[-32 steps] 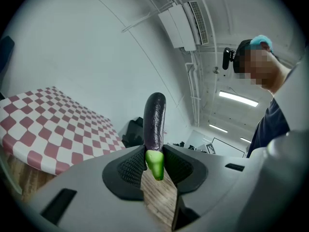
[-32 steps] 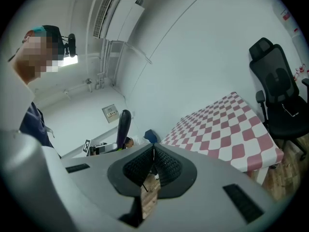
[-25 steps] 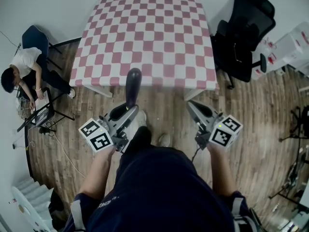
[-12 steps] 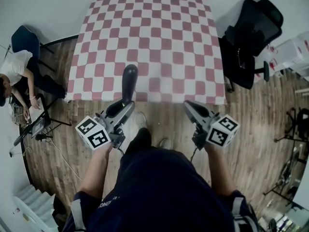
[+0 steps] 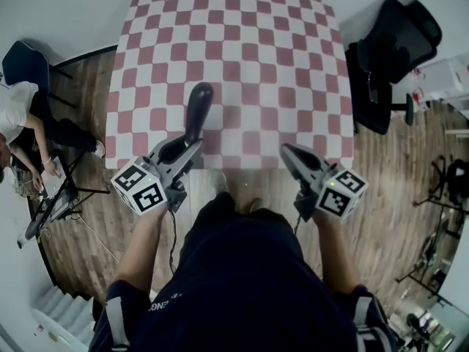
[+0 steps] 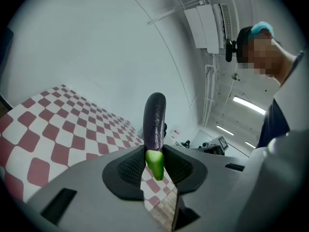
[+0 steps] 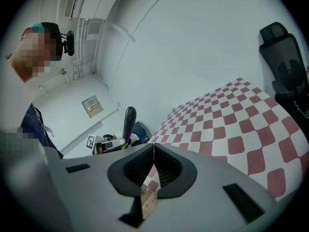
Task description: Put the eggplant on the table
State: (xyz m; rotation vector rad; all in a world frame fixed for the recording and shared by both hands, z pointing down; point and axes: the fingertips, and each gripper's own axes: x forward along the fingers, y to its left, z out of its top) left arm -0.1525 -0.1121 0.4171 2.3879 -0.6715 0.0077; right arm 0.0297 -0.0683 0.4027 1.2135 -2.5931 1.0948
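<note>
While the right gripper (image 5: pixel 288 152), lower right, idles with jaws together on nothing, the left gripper (image 5: pixel 189 147) pinches the green stem end, so the eggplant (image 5: pixel 198 107) juts forward above the table's (image 5: pixel 242 42) near edge, centre frame, not yet down; landing room beyond.

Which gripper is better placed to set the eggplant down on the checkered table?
Left. The left gripper is shut on the green stem end of the eggplant, and the head view shows the eggplant above the near part of the table. The right gripper is shut and empty.
</note>
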